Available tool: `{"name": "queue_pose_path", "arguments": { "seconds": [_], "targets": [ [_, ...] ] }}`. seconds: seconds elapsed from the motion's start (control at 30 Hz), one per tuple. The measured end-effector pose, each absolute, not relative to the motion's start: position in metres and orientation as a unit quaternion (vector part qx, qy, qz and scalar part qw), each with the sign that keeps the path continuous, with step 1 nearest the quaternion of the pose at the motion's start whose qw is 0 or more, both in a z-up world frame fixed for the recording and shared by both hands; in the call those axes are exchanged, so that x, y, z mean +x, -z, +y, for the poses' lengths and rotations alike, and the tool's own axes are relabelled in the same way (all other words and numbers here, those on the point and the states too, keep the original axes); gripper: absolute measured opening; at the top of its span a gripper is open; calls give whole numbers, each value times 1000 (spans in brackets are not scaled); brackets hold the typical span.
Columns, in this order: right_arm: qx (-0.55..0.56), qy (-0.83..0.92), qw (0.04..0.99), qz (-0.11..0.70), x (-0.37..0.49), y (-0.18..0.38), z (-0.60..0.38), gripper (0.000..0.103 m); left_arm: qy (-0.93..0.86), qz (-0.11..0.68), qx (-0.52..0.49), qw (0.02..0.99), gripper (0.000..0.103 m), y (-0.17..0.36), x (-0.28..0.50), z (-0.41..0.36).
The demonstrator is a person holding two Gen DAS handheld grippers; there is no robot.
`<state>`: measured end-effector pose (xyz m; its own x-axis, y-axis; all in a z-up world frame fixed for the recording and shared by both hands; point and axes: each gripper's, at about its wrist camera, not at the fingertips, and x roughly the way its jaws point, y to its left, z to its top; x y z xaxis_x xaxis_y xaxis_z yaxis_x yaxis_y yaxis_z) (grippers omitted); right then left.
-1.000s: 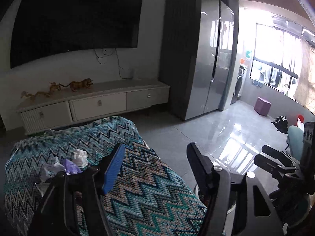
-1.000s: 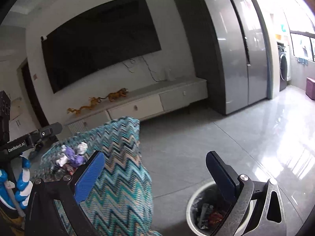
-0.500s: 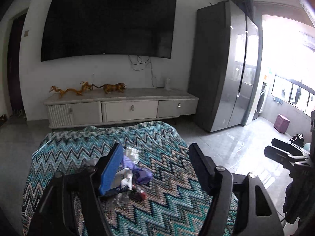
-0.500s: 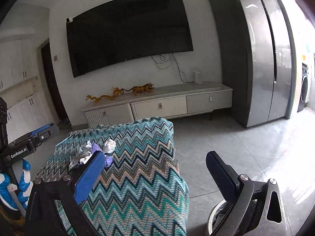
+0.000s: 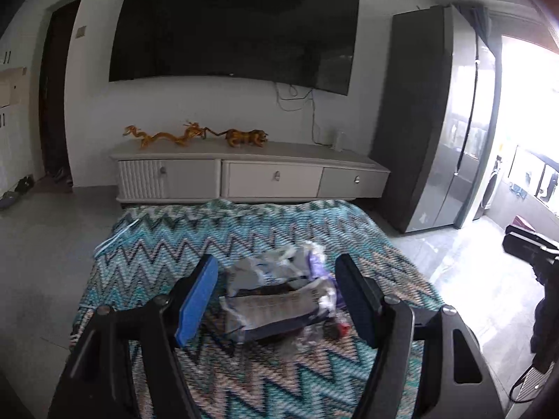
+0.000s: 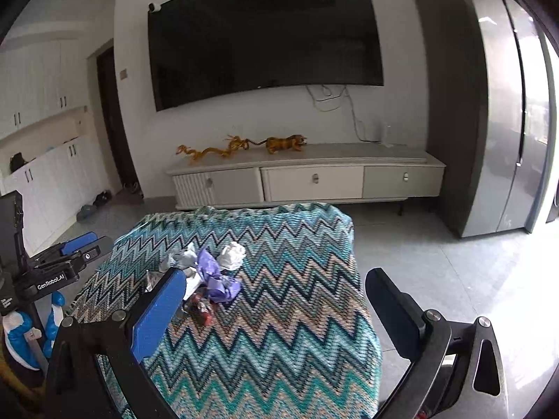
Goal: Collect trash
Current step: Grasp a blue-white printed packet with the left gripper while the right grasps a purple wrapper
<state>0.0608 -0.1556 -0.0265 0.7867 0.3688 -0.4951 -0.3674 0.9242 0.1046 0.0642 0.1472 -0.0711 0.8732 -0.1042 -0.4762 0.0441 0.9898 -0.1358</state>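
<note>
A pile of trash (image 5: pixel 279 293) lies on a table under a teal zigzag cloth (image 5: pixel 244 377): clear wrappers, a purple wrapper, crumpled paper. My left gripper (image 5: pixel 276 300) is open and empty, its jaws either side of the pile, just short of it. In the right wrist view the same pile shows with a purple wrapper (image 6: pixel 216 279), a white paper ball (image 6: pixel 232 255) and a small red wrapper (image 6: pixel 202 309). My right gripper (image 6: pixel 276 317) is open and empty above the cloth (image 6: pixel 279 349), right of the pile. The left gripper's body (image 6: pixel 59 265) shows at the left edge.
A white TV cabinet (image 6: pixel 307 181) with gold figurines stands behind the table, under a wall TV (image 6: pixel 265 35). A grey fridge (image 6: pixel 489 104) stands at the right. Grey floor (image 6: pixel 436 265) surrounds the table. The right gripper's body (image 5: pixel 531 248) shows at the left view's right edge.
Both grippers have swung left from the bin side toward the table. The trash pile now sits between the left gripper's jaws. The floor bin has left the right view.
</note>
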Motion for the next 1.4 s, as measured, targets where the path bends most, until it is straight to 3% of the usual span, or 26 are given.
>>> {"name": "queue_pose_path", "arguments": {
  "seconds": [0.1,0.43,0.57,0.9,0.97,1.1,1.17,1.23,1.4],
  "targets": [
    [-3,-206,940,270,69,33,-146,103,30,266,-53,962,74,84,66,171],
    [-10,-256,906,338,114,82,-111,103,124,338,-7,933,75,123,89,195],
    [-12,-273,891,362,132,101,-98,95,141,367,6,919,75,141,108,185],
    [-14,-305,865,398,167,137,-73,86,139,419,-52,896,74,174,163,193],
    [-12,-307,862,402,174,141,-70,85,139,430,-56,890,70,179,174,194],
    [-8,-313,855,413,189,151,-62,79,143,462,-62,873,49,193,187,190],
    [-9,-315,851,420,194,156,-59,73,149,460,-69,873,45,195,185,189],
    [-9,-318,847,427,200,162,-56,70,156,462,-83,869,30,195,183,189],
    [-6,-333,835,437,207,173,-46,52,149,463,-95,869,23,196,170,187]
  ]
}}
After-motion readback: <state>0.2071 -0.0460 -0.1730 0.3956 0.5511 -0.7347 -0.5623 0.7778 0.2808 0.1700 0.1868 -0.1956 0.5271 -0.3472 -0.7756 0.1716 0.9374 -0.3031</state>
